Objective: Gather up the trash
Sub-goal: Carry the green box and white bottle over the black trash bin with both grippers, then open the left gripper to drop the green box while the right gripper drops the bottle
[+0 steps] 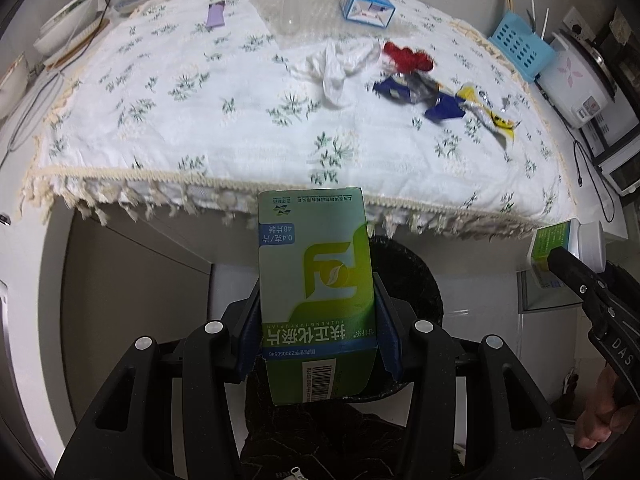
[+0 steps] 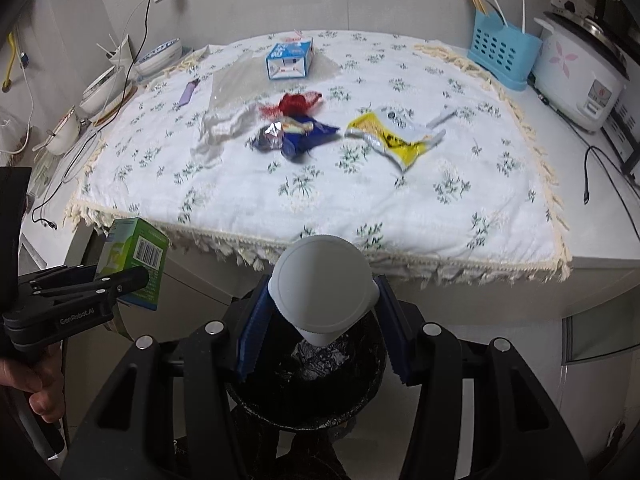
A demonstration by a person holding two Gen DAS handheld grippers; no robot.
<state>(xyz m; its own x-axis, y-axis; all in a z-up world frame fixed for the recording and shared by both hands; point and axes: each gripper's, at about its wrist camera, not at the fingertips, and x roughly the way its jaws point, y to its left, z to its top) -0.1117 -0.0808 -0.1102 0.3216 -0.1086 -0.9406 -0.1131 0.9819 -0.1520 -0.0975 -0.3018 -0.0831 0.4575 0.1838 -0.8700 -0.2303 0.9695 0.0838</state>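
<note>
My left gripper (image 1: pixel 317 300) is shut on a green medicine box (image 1: pixel 316 256), held upright in front of the table edge. My right gripper (image 2: pixel 323 290) is shut on a white bottle (image 2: pixel 324 284), seen cap-first, with a green label in the left wrist view (image 1: pixel 548 246). Both hang over a black-lined trash bin (image 2: pixel 280 396) below the table front. On the floral tablecloth (image 2: pixel 360 200) lie a blue wrapper (image 2: pixel 296 138), a red scrap (image 2: pixel 298 103), a yellow packet (image 2: pixel 394 136), a crumpled white bag (image 2: pixel 224 124), a blue-white carton (image 2: pixel 289 60) and a purple item (image 2: pixel 188 92).
Stacked bowls (image 2: pixel 108 84) and cables sit left of the cloth. A blue utensil basket (image 2: pixel 504 52) and a white rice cooker (image 2: pixel 580 76) stand at the right. A clear plastic cup (image 1: pixel 290 8) lies at the back. A hand (image 2: pixel 36 384) grips the left tool.
</note>
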